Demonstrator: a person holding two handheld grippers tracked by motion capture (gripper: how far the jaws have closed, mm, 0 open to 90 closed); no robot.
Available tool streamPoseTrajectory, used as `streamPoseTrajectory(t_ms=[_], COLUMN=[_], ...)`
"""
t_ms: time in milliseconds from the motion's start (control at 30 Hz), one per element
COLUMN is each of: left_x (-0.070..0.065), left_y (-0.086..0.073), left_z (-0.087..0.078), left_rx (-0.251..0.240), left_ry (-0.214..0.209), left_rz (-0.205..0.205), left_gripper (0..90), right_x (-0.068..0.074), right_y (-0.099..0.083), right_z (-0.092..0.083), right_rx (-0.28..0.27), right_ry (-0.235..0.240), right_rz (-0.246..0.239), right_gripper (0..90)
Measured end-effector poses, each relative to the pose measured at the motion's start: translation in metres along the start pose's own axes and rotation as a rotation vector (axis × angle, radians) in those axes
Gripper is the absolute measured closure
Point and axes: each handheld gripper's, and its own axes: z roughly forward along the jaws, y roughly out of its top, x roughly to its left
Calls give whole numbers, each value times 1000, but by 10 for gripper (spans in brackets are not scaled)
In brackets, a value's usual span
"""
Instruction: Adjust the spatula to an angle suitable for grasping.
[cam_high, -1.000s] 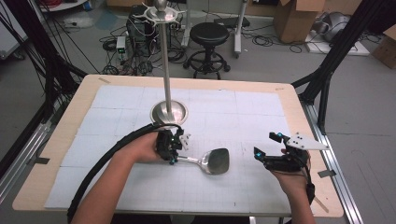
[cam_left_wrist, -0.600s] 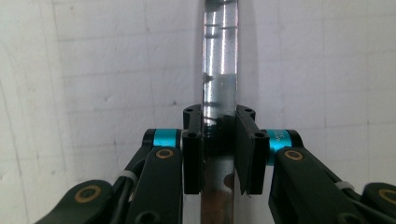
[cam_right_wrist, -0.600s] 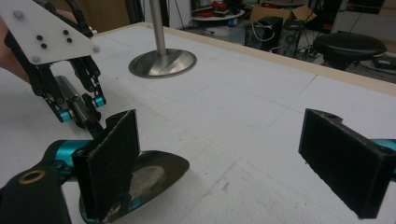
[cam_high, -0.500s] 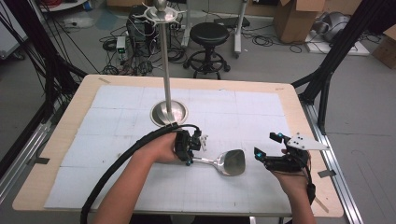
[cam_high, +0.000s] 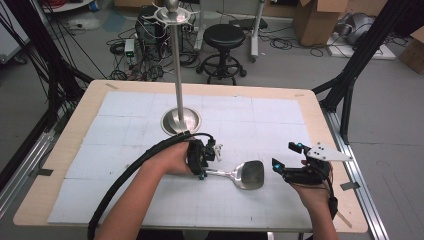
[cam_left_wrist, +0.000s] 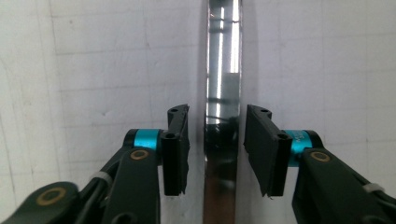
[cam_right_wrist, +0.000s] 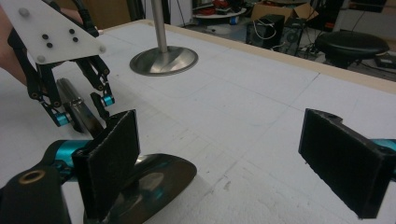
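Steel spatula (cam_high: 246, 174), pole stand (cam_high: 180, 121) behind, stool (cam_high: 223, 36) beyond

No lettering, label, brand mark or number can be read anywhere. The white gridded mat (cam_high: 150, 150) on the bench bears ruled lines alone (no figures along them), and the brown cardboard boxes (cam_high: 320, 20) on the floor behind stand too far off for any print to be made out.

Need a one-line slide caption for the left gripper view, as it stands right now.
Left gripper open astride the metal spatula's handle, pads clear of it on both sides, over the white table mat.
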Motion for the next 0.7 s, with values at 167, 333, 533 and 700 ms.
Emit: streamPoseTrajectory(t_ms=[167, 333, 533, 700], left_x=[-1, -9, -20, -28], left_y=[-12, -27, -43, -64], left_z=[-16, -34, -54, -67], left_rx=[-79, -181, -271, -342], left_ry=[-5, -16, 7, 33], left_rz=[-20, -8, -4, -25], left_gripper=[482, 436, 376, 332], right_x=[0, 1, 1, 2], right_y=[0, 1, 2, 2], right_z=[-1, -2, -2, -2], right_rx=[-1, -1, -3, -6], right_ry=[0, 0, 1, 7], right_rz=[7, 6, 5, 4], right_gripper=[111, 111, 111, 111])
